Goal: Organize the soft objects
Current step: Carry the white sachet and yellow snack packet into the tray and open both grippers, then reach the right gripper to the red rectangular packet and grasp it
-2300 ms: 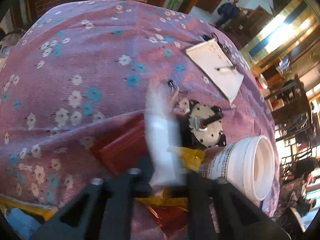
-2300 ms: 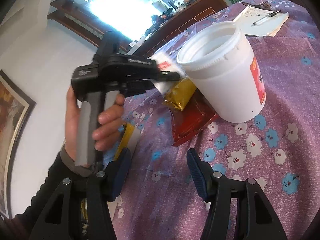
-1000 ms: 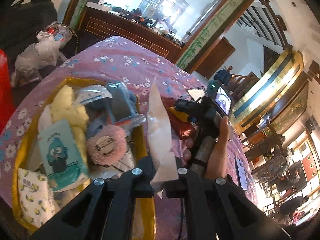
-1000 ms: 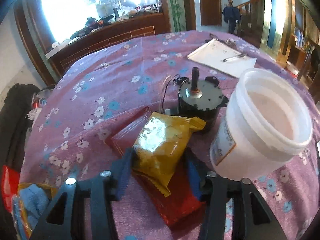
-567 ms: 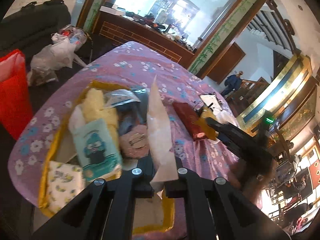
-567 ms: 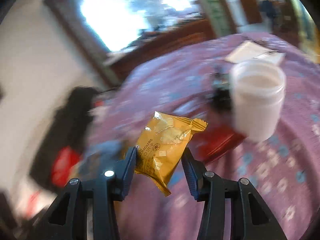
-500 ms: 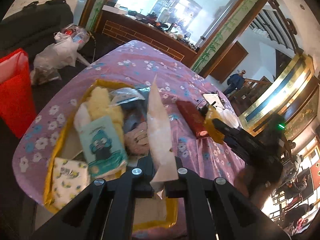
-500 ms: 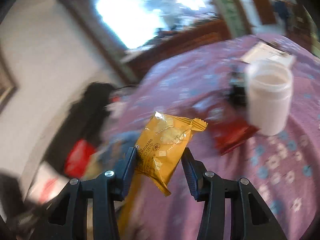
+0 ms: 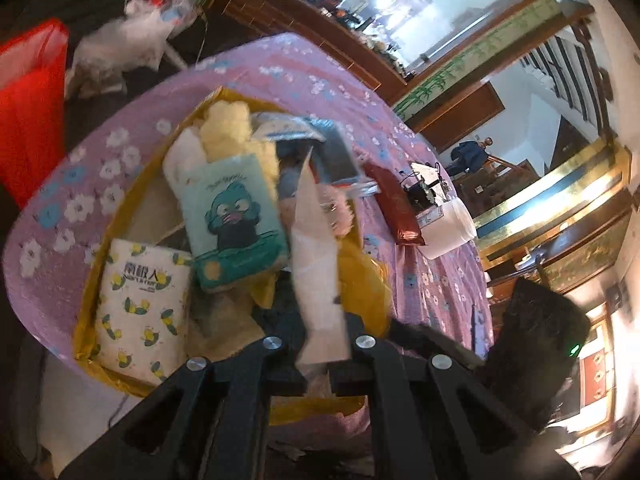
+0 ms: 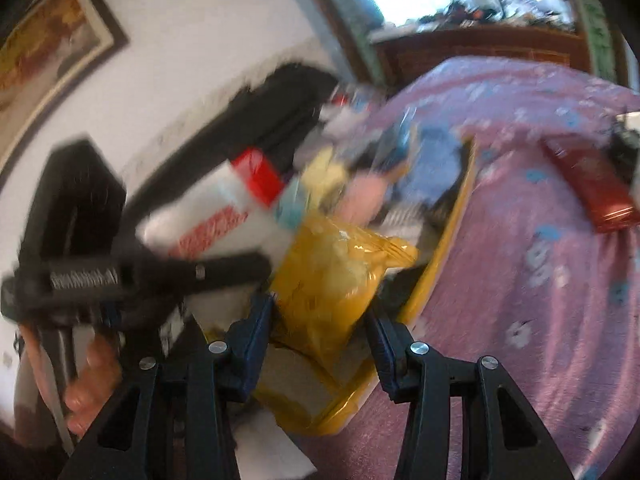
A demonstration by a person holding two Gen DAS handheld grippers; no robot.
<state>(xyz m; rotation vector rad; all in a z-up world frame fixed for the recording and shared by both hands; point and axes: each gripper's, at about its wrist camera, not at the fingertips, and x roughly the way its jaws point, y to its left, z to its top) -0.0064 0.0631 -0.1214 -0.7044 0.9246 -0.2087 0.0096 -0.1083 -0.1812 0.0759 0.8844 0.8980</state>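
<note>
Grippers clamp white packet and, seemingly, yellow packet above bin.

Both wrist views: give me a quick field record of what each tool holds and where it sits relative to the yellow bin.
left tool: shut on white packet, held over the yellow bin
right tool: shut on yellow snack bag, over the bin's near corner
yellow bin: on the floral tablecloth, already crowded
bin contents: teal cartoon tissue pack, lemon-print tissue roll, pale yellow plush
outside bin: red pouch, white tub
image quality: right wrist view motion-blurred
</note>
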